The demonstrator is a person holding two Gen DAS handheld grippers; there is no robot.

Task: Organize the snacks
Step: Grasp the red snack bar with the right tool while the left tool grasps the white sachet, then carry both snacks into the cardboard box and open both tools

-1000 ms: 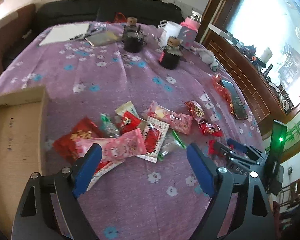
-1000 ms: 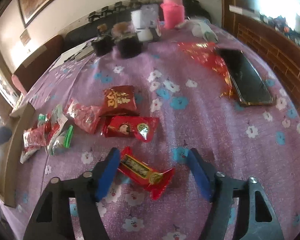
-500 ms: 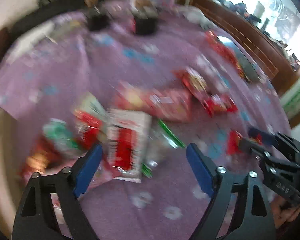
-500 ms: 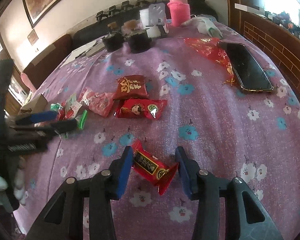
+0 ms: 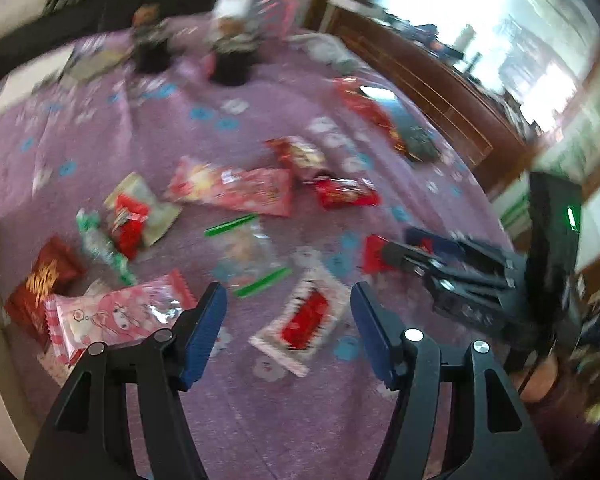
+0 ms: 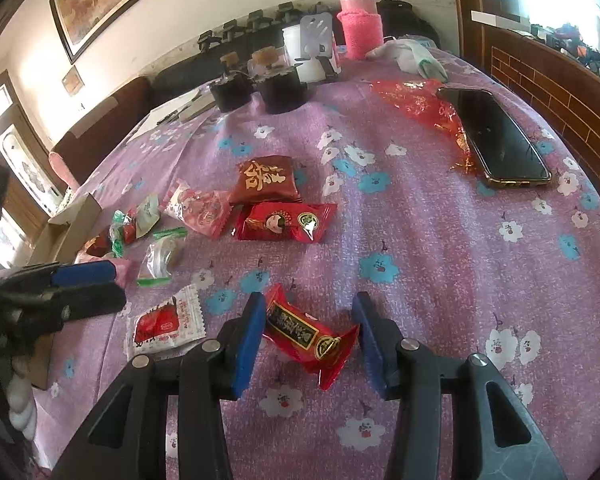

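**Right wrist view: a red candy between the blue pads**

Right wrist view: the right gripper point(image 6: 308, 338) is seen low over the purple flowered cloth point(image 6: 440, 248). Its jaws are partly open. A red candy with a black label point(image 6: 310, 336) lies on the cloth between the pads. The left pad is touched by the candy's near-left end. The right pad is just beside the twisted end, but whether it is touched cannot be told. The candy is not seen lifted.

To the left, a white packet with a red middle point(image 6: 166, 324) is seen flat on the cloth. The left gripper point(image 6: 88, 284) is seen just beside it, further left.

In the blurred left wrist view, the left gripper point(image 5: 286, 330) is about half open, and its jaws have just been closing. The white packet with a red middle point(image 5: 304, 318) lies between the pads but is not pressed by them. A pink packet point(image 5: 116, 314) lies to the near left, and a clear bag with green ends point(image 5: 246, 254) lies a little further away.
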